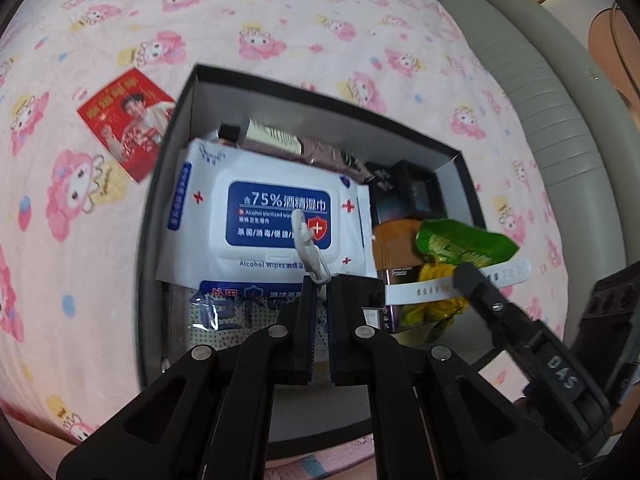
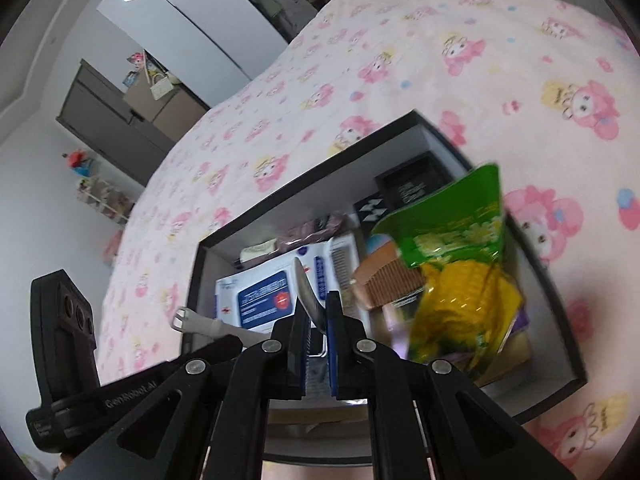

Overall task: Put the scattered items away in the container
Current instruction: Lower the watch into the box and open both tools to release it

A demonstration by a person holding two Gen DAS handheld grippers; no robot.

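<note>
Both grippers hold one white watch strap [image 1: 432, 286] over the black box [image 1: 188, 120] on the bed [image 1: 320, 20]. Left gripper [image 1: 318, 280] jaws pinch its clasp; right gripper [image 2: 318, 316] jaws clamp the band. Judgement: lower, release together inside. Red card [image 1: 128, 120] lies outside, left.

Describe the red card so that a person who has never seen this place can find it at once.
Start from the pink cartoon-print bedsheet and find the black rectangular cardboard box full of items that sits on it. In the left wrist view, the flat red printed card lies on the sheet just outside the box's far left corner. It is the only red thing, and the only loose item outside the box.
</note>
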